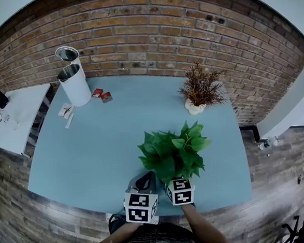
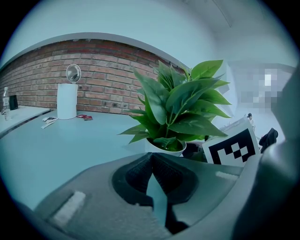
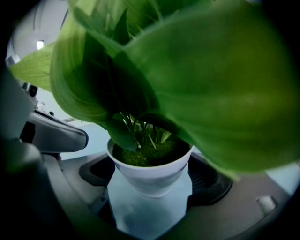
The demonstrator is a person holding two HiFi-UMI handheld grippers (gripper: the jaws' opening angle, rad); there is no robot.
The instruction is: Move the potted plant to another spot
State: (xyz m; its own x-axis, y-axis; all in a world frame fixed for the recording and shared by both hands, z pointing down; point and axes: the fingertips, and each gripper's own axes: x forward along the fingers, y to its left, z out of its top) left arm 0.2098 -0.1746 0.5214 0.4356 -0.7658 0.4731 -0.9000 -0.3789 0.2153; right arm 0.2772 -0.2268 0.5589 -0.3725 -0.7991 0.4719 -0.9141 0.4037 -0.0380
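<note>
The potted plant [image 1: 172, 152] has broad green leaves and a small white pot [image 3: 150, 172]. It is near the front edge of the teal table [image 1: 112, 142]. My right gripper [image 3: 151, 187] has its two dark pads against opposite sides of the pot, just under the rim; leaves fill most of the right gripper view. In the head view its marker cube [image 1: 179, 190] shows below the foliage. My left gripper [image 2: 151, 157] sits just left of the plant with its pads closed together and nothing between them. The pot's base is hidden in every view.
A dried brown plant in a white pot [image 1: 199, 91] stands at the table's back right. A white bin with a round lid [image 1: 74, 81], red packets [image 1: 102, 95] and small papers [image 1: 65, 111] are at the back left. A white side table [image 1: 14, 120] stands left; a brick wall runs behind.
</note>
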